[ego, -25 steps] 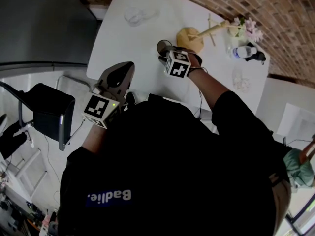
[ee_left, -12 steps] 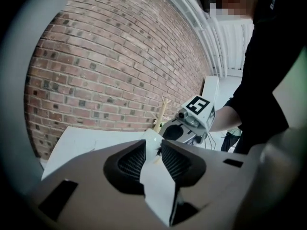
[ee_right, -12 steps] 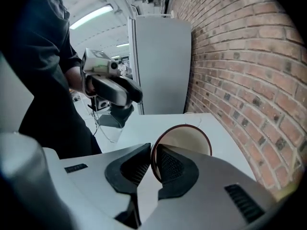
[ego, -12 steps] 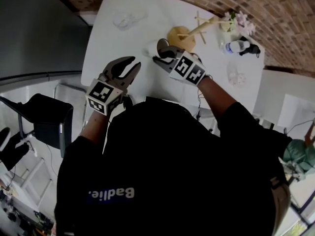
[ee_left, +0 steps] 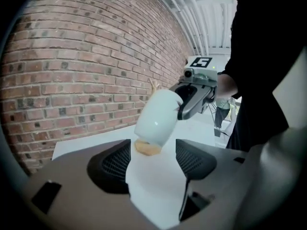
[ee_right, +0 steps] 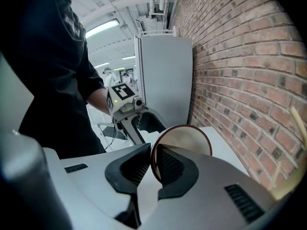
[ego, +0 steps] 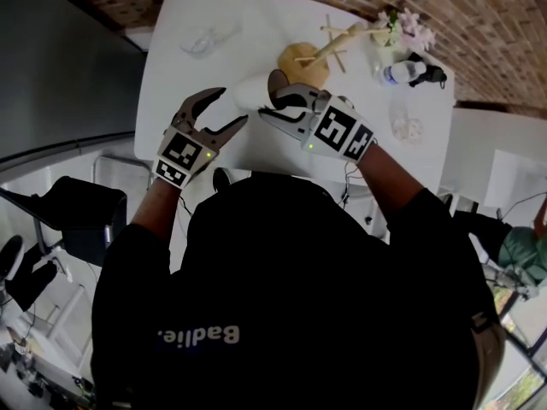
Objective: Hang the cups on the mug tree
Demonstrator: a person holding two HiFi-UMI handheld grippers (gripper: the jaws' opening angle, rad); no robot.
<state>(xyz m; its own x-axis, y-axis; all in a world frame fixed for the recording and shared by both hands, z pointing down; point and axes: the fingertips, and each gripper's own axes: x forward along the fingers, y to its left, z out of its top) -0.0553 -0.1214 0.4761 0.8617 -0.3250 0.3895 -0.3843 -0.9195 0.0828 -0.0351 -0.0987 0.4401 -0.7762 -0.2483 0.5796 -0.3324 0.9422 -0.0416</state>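
Note:
My right gripper [ego: 272,101] is shut on the rim of a white cup [ego: 253,93] and holds it tilted above the white table [ego: 175,75]. In the right gripper view the dark-edged rim [ee_right: 182,139] sits pinched between the pads. My left gripper [ego: 229,108] is just left of the cup; its jaws have just been opening and nothing is between them. In the left gripper view the cup [ee_left: 158,116] hangs beyond the open jaws. The wooden mug tree [ego: 329,48] stands behind the cup with bare pegs.
A clear glass cup [ego: 203,38] lies at the table's far left. Flowers [ego: 403,29], a bottle [ego: 397,72] and another glass [ego: 408,127] crowd the right end. A brick wall [ee_left: 72,71] runs behind the table. A dark chair [ego: 81,220] stands at left.
My left gripper has gone from shut to open and moved forward over the table toward the cup. My right gripper has raised the white cup off the table and turned it.

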